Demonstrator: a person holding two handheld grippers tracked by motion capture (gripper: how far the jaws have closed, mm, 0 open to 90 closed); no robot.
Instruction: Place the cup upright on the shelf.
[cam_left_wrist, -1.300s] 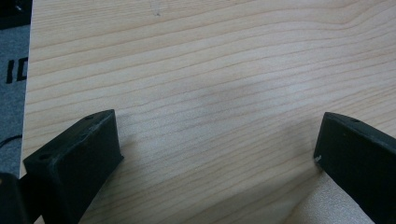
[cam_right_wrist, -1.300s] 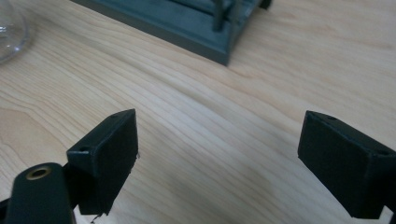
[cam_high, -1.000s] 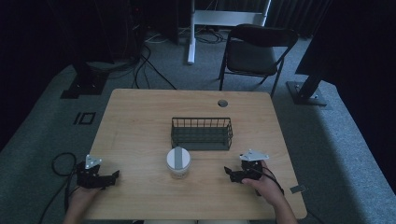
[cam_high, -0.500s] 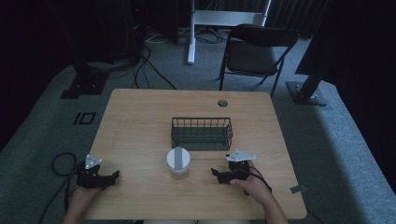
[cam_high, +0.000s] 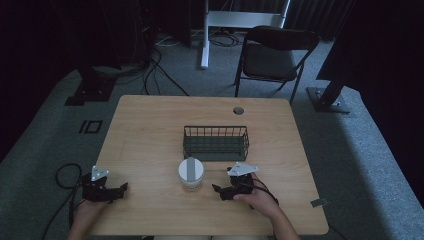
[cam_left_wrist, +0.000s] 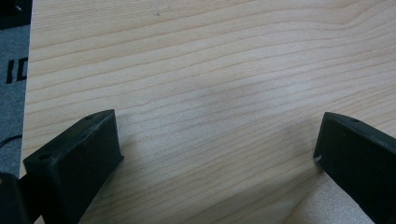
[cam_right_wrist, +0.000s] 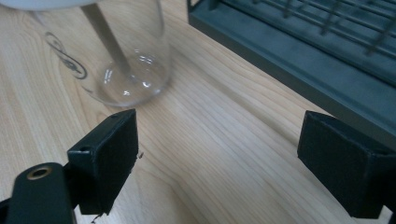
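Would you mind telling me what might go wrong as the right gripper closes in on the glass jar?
1. The right gripper is open, but in its own view the glass jar sits up and to the left of the gap between the jaws, so one jaw might nudge and tip it.
2. Smooth glass may slip in a shallow grip.
3. The wire basket stands just behind the jar; a wide approach could clip it.

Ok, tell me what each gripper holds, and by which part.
Nothing is held. The left gripper is open over bare table; the right gripper is open, short of the jar.
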